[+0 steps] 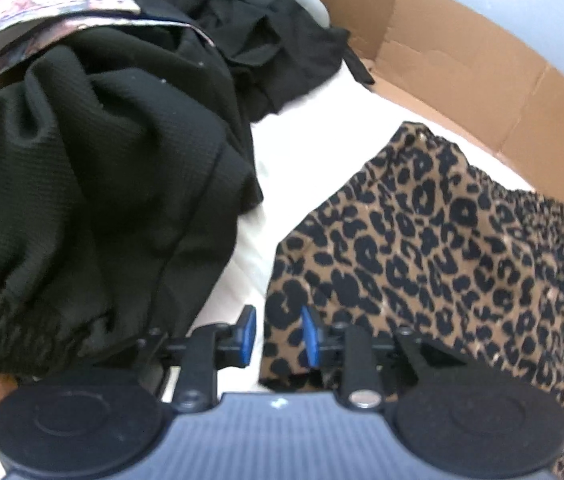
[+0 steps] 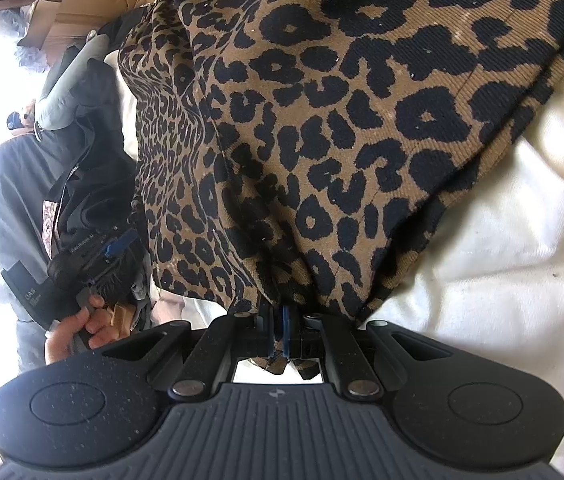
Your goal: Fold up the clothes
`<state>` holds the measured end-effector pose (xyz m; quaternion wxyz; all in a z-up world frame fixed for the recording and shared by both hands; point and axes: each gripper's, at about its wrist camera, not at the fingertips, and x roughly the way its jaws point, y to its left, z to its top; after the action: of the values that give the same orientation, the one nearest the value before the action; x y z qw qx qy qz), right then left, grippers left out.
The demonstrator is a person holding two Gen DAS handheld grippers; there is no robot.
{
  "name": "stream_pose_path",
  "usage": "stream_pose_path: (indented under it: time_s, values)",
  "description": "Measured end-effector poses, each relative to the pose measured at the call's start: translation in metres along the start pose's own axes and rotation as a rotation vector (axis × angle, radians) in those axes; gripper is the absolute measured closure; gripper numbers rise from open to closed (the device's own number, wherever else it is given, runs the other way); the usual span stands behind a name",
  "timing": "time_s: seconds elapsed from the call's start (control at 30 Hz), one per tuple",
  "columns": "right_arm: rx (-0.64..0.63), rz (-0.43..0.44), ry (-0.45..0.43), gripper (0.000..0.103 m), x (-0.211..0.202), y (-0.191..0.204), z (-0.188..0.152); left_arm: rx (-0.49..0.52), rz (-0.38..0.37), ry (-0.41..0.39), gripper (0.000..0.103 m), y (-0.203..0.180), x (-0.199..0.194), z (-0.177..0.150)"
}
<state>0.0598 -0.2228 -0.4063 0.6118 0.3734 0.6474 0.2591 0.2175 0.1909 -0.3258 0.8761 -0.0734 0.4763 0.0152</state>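
White bedding (image 1: 241,248) carries the clothes; a cardboard wall (image 1: 482,64) curves from 12 to 3 o'clock. Leopard-print garment (image 1: 442,248) lies at 3 o'clock, black clothes pile (image 1: 93,184) at 9 o'clock, a bare strip between them. Left tongs (image 1: 275,338) spread, nothing between, over the leopard hem. Only the right wrist view shows the right tongs (image 2: 279,334) pinching bunched leopard fabric, and a hand (image 2: 77,332) at 8 o'clock.
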Motion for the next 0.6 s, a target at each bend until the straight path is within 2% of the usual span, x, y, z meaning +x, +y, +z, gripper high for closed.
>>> stream_pose_path:
  time_s: [0.13,0.4,0.6]
  values:
    - [-0.001,0.001,0.000,0.101,0.000,0.000,0.000,-0.009,-0.012,0.023,0.078,0.000,0.004,-0.004]
    - [-0.008,-0.001,0.005,0.101,0.002,-0.001,0.001,-0.012,-0.060,0.014,0.078,-0.001,-0.004,-0.011]
    - [-0.012,0.000,0.006,0.101,0.003,0.001,0.002,-0.016,-0.043,0.008,0.077,0.001,0.001,-0.010]
